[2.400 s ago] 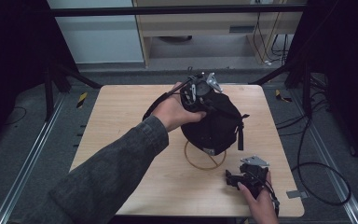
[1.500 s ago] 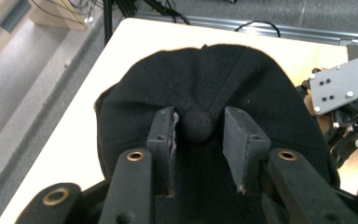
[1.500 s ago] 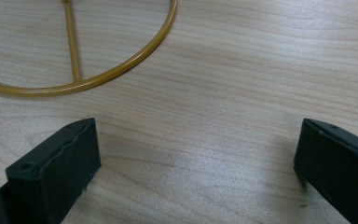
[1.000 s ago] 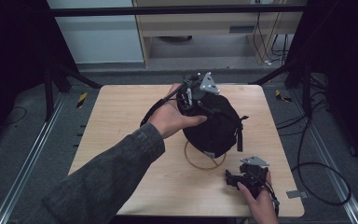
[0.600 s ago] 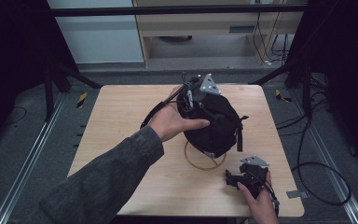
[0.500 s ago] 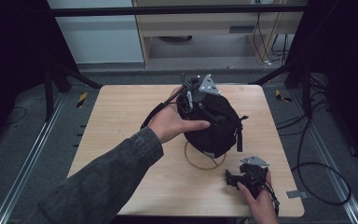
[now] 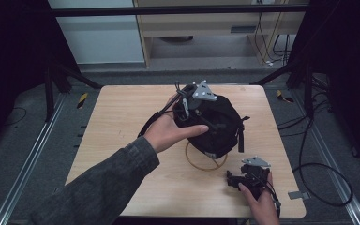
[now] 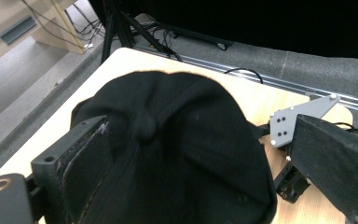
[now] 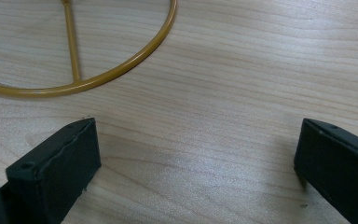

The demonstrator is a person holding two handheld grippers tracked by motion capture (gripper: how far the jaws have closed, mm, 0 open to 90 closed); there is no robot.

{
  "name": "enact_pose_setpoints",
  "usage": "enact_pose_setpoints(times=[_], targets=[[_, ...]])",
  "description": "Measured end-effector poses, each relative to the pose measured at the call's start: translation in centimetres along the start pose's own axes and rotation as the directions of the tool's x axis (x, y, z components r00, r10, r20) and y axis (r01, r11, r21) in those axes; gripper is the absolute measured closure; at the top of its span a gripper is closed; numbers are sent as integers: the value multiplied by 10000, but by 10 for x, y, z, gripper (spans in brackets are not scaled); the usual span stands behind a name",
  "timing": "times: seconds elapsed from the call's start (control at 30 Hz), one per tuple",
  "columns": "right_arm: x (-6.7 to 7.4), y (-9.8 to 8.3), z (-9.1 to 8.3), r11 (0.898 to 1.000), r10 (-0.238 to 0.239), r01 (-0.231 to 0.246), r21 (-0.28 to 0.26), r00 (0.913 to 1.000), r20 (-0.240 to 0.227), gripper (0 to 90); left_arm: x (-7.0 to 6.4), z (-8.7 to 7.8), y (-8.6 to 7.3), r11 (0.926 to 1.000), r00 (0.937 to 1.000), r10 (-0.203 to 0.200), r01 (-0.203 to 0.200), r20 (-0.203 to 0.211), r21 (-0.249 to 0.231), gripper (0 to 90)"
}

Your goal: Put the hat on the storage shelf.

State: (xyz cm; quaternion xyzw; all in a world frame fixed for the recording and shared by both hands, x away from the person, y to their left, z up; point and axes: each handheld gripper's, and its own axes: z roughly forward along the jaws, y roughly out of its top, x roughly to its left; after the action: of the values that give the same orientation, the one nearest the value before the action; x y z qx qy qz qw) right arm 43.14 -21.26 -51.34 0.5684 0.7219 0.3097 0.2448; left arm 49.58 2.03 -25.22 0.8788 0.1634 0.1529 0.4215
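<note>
Grey floor and dark framing surround the pale wooden table (image 7: pixel 122 122), on which a black cap (image 7: pixel 215 124) sits over a thin gold wire stand (image 7: pixel 205 164), just right of the table's middle. From the high view, part of the stand's round base ring shows in front of the cap. The left hand (image 7: pixel 168 133) lies against the cap's near left side, and the left tool (image 7: pixel 192 101) sits on top of the cap with its grey three-cornered plate upward. In the left tool's own view the cap's crown and top button lie between its two black jaws; the jaws have just been opening and now stand wide, the right one clear of the fabric and the left one close beside it, though whether it touches is not clear. The right tool (image 9: pixel 196 172), held in the right hand (image 7: pixel 262 206) at the table's near right corner, rests low over bare wood with its jaws spread wide and nothing between them, the stand's ring just beyond.
</note>
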Motion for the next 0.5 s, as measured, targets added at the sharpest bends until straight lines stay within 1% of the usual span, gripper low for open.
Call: enact_pose_setpoints(times=[0.07,0.17,0.23,0.3,0.33,0.37,0.4,0.5], targets=[[0,0,0,10000,2,-2,2,10000,-1,4,0,-5,-6,9997,9998,-192,193,65,-141,51],[0,0,0,10000,7,-7,18,10000,2,3,0,-13,-17,9996,9997,-234,233,-44,-158,52],[0,0,0,10000,2,-2,18,10000,2,4,1,-18,-25,9991,9992,-382,380,-76,-185,52],[0,0,0,10000,8,-8,18,10000,5,4,1,-25,-34,9985,9986,-497,492,-203,-229,52],[0,0,0,10000,8,-8,18,10000,5,4,1,-28,-40,9986,9983,-498,492,-292,-207,52],[0,0,0,10000,7,-7,17,10000,10,4,1,-31,-46,9980,9976,-591,583,-358,-224,53],[0,0,0,10000,33,-33,14,10000,6,4,2,-34,-53,9983,9976,-566,562,-392,-122,53],[0,0,0,10000,-3,4,-7,10000,17,3,3,-38,-72,9971,9961,-759,759,-449,-14,53]])
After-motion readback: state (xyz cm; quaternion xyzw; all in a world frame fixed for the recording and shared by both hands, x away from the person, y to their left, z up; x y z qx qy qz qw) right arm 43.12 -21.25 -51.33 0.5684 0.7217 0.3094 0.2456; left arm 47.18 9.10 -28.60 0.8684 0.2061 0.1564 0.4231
